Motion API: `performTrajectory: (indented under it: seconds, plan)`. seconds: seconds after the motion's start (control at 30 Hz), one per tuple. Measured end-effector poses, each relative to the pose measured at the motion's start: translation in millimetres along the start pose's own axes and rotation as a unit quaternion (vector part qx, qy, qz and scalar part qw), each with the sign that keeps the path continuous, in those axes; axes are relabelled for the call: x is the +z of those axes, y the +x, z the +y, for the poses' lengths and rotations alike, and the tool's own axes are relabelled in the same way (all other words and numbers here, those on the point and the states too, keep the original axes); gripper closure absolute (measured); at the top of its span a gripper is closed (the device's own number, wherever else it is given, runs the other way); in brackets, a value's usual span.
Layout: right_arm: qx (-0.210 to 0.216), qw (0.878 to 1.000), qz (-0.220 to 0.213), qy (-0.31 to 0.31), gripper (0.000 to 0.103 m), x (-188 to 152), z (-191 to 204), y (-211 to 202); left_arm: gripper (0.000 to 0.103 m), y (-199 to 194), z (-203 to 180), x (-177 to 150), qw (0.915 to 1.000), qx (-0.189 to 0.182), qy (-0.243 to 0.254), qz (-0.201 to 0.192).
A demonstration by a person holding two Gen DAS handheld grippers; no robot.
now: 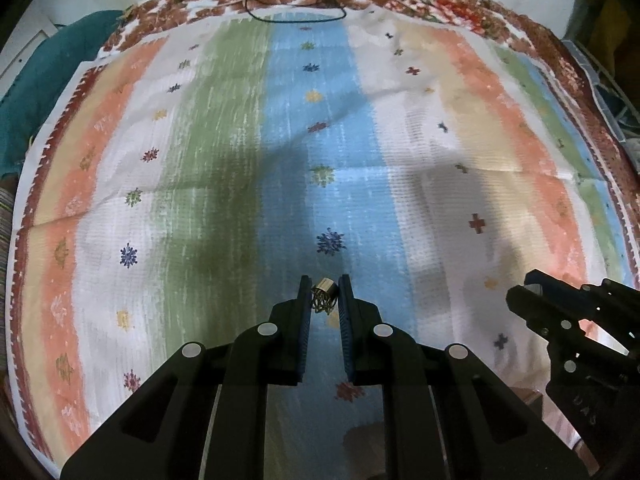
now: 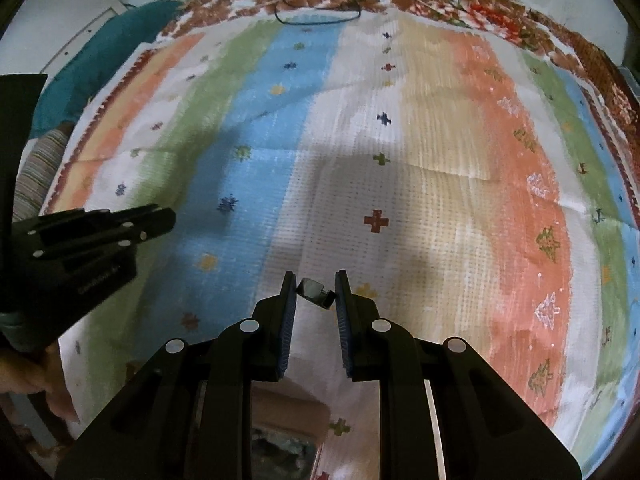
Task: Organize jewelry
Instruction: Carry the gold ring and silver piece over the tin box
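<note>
In the left wrist view my left gripper [image 1: 325, 292] is shut on a small gold filigree ring [image 1: 324, 297], held between the fingertips above the striped cloth [image 1: 224, 152]. In the right wrist view my right gripper [image 2: 316, 290] is shut on a small dark ring [image 2: 314, 293] with a shiny face, held between the fingertips above the white stripe. The right gripper also shows in the left wrist view [image 1: 524, 292] at the lower right, and the left gripper shows in the right wrist view [image 2: 168, 216] at the left. A black cord necklace [image 1: 304, 8] lies at the cloth's far edge.
The striped cloth [image 2: 500, 128] with small flower and cross motifs covers a floral-bordered bedspread [image 1: 460, 8]. A teal fabric heap [image 1: 36, 92] lies at the far left. A hand [image 2: 36, 376] shows at the lower left of the right wrist view.
</note>
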State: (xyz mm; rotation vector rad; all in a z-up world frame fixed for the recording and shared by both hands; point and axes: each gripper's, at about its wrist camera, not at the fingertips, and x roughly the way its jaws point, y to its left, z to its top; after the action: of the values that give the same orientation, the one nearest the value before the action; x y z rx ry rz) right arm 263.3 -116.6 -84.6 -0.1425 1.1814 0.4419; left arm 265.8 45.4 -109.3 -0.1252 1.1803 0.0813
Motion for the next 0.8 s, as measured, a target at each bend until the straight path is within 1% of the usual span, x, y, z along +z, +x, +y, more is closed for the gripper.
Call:
performTrajectory:
  seconds: [0.07, 0.27, 0.5, 0.6, 0.7, 0.8]
  plan:
    - [-0.008, 1.0, -0.006, -0.01, 0.083, -2.6, 2.6, -5.9, 0.09, -7.9, -0.5, -0.8, 0.9999, -0.003, -0.005, -0.008]
    - [-0.001, 1.0, -0.016, -0.01, 0.083, -10.6, 3.9, -22.9, 0.09, -35.0, -3.8, -5.5, 0.9991, -0.022, -0.015, -0.032]
    - [0.013, 0.999, -0.038, -0.004, 0.083, -21.4, 7.2, -45.4, 0.09, -57.6, -7.2, -16.9, 0.998, -0.034, -0.011, -0.051]
    - [0.006, 0.999, -0.049, -0.008, 0.083, -26.9, 9.7, -54.3, 0.09, -67.1, -9.7, -23.5, 0.9977, -0.034, -0.005, -0.059]
    - [0.012, 0.998, -0.057, -0.006, 0.083, -30.7, 10.4, -62.6, 0.09, -74.5, -13.3, -29.0, 0.9972, -0.038, -0.002, -0.064]
    - [-0.009, 0.997, -0.076, -0.015, 0.083, -34.3, 14.9, -73.2, 0.09, -83.5, -16.4, -35.1, 0.9965, -0.044, 0.0, -0.072]
